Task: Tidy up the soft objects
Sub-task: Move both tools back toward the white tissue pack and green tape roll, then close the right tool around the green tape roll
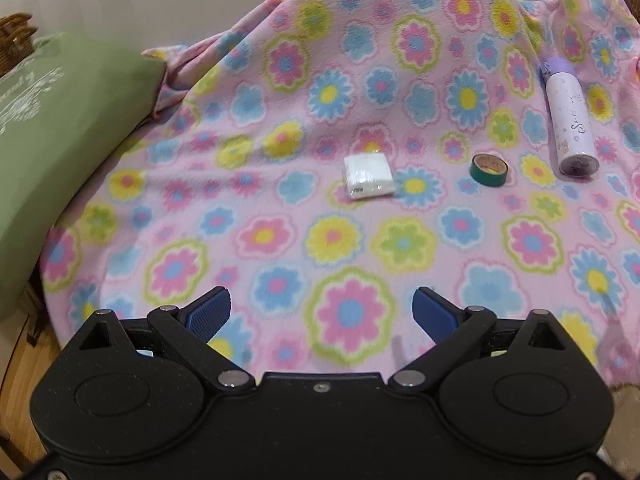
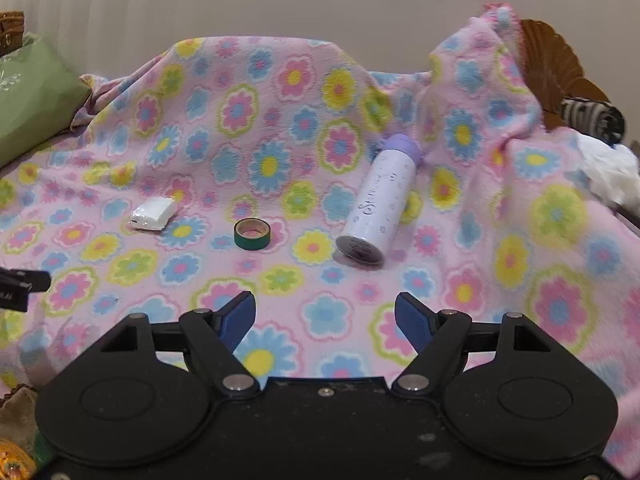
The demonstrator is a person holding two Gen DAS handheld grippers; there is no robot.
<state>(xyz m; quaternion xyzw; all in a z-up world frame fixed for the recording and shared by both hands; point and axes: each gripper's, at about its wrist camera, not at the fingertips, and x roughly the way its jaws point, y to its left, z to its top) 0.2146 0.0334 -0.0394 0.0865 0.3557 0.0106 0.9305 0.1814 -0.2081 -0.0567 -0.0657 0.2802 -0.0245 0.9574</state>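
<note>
Barely begun: floral blanket [image 1: 360,240] spread but rumpled, tissue pack [image 1: 369,177], tape roll [image 1: 489,169], bottle [image 1: 570,116] unsorted; left hand-held gripper [image 1: 322,312] and right hand-held gripper [image 2: 325,320] open, empty.

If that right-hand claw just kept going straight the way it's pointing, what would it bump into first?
Probably the flowered blanket itself: the right gripper is open, empty and angled down at bare fabric. The green tape roll and white bottle lie farther on, to either side, though depth is hard to judge.

Home living space, floral fleece blanket [image 1: 360,240] draped over wicker seat [image 2: 560,72], green cushion [image 1: 60,140]
</note>
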